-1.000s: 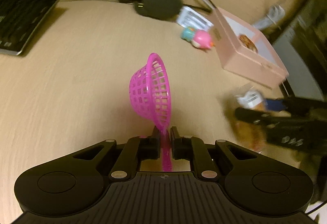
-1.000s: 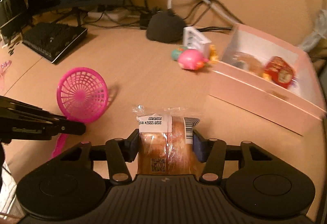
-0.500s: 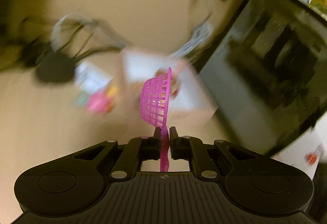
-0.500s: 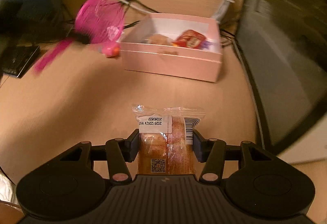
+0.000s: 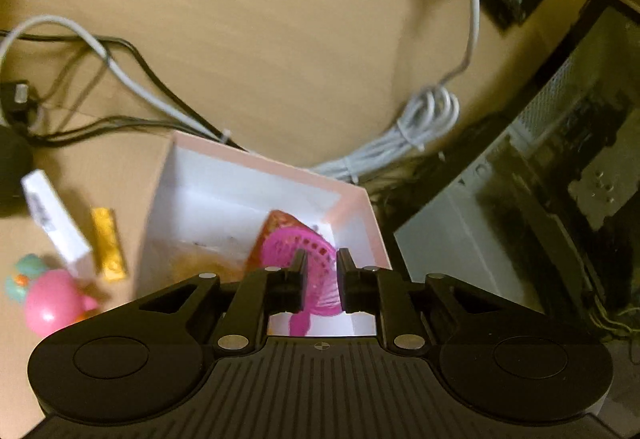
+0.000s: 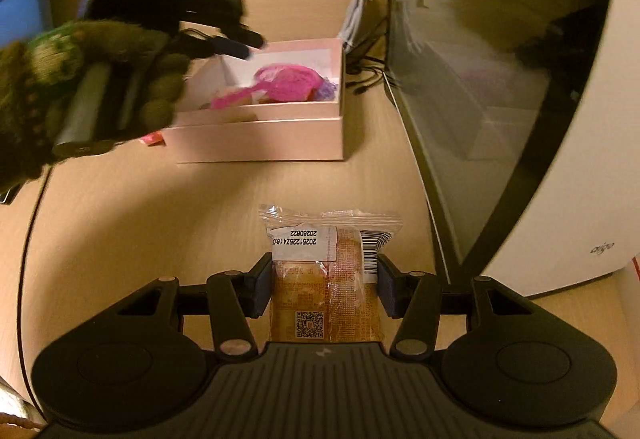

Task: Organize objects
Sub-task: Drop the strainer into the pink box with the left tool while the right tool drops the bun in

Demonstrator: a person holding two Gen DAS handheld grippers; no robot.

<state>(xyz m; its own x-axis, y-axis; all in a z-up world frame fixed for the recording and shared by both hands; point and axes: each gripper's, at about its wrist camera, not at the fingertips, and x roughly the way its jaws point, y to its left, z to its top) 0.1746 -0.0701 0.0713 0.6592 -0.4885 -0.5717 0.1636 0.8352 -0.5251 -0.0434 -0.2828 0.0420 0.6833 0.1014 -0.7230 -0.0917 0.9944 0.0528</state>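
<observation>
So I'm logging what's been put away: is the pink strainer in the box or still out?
In. The pink strainer lies inside the pink box, and the left gripper is open above it.

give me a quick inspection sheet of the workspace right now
surface: light wooden desk, bare in front of the box
job's things: pink plastic mesh strainer lying in the open pink cardboard box; clear-wrapped snack packet held above the desk
clutter: round pink toy, yellow wrapped bar, white flat pack left of the box
grippers: left gripper jaws open above the strainer; right gripper shut on the packet
cables: bundled white cable, black leads behind the box
surroundings: glass-sided computer case right of the box
</observation>
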